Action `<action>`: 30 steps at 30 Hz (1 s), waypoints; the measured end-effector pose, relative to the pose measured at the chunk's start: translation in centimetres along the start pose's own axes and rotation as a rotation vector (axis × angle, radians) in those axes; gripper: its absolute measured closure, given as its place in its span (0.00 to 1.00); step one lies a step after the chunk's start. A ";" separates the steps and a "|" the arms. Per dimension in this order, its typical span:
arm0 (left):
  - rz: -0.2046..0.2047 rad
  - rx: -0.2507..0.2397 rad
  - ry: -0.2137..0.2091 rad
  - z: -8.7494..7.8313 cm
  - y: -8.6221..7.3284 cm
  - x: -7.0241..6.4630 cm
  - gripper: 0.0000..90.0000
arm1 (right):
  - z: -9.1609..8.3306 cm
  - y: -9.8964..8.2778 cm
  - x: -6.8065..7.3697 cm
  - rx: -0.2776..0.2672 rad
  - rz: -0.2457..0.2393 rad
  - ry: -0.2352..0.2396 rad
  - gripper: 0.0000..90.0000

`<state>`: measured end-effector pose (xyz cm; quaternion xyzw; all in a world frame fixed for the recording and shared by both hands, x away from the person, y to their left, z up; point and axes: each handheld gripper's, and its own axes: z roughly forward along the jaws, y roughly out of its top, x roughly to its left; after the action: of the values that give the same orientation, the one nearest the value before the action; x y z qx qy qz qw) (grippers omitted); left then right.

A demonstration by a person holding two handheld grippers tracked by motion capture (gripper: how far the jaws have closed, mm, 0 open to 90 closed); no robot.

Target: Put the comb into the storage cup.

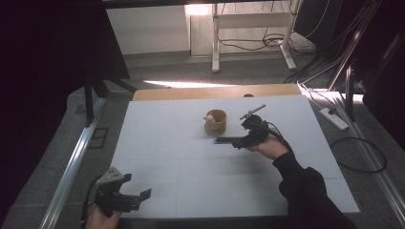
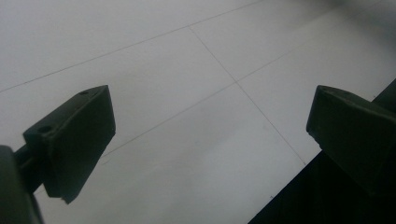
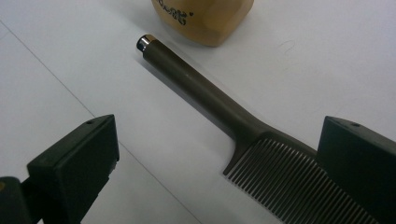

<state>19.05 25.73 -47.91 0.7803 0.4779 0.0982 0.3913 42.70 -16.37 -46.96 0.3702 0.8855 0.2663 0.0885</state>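
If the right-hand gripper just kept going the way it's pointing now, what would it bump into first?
Most likely the comb. It lies flat on the white table between the open jaws of the right gripper, teeth nearest, handle pointing away. Past the handle's tip stands the tan cup, slightly to one side. How far ahead is hard to judge.

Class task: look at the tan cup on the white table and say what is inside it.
In the high view, a small pale object sticks up at the rim of the tan cup. The cup's wall hides everything lower inside, so its other contents cannot be told.

White table [image 1: 162, 143] bearing a dark comb [image 3: 261, 154] lying between the right gripper's fingers [image 3: 74, 163], wooden cup [image 1: 216, 121] beyond them.
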 end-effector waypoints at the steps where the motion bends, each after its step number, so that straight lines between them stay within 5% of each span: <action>1: 0.000 0.000 0.000 0.0 0.0 0.0 0.02 | 0.1 0.1 0.0 0.005 -0.002 -0.002 0.00; 30: -0.001 0.003 -0.006 0.0 0.0 0.0 0.02 | 2.2 2.6 -0.1 0.042 -0.019 -0.034 0.03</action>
<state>19.09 25.75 -47.92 0.7809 0.4773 0.0951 0.3915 45.12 -14.10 -47.42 0.3680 0.8928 0.2406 0.0984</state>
